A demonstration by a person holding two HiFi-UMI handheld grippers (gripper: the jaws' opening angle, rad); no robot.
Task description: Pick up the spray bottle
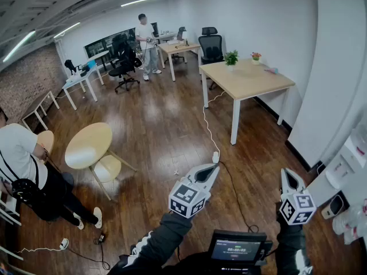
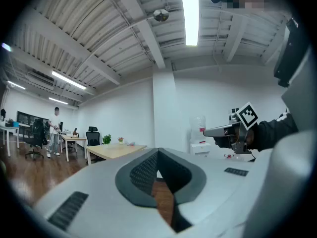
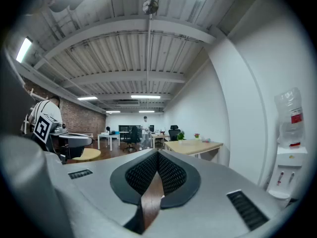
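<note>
I can make out no spray bottle in any view. My left gripper (image 1: 209, 172) is held level over the wooden floor at the bottom middle of the head view, jaws shut with nothing between them. In its own view the pads (image 2: 148, 170) meet at the tip of the left gripper (image 2: 157, 153). My right gripper (image 1: 289, 178) hangs level to the right of it, near the white wall, also shut and empty. The right gripper (image 3: 158, 155) shows its pads closed together in its own view. Each gripper appears in the other's view: right gripper (image 2: 223, 131), left gripper (image 3: 74, 139).
A wooden table (image 1: 252, 83) with two small plants stands ahead at the right. A round table (image 1: 86, 148) and a seated person (image 1: 23, 159) are at the left. Another person (image 1: 146, 39) stands far back. A cable (image 1: 207, 128) runs across the floor. A water dispenser (image 3: 288, 148) is at my right.
</note>
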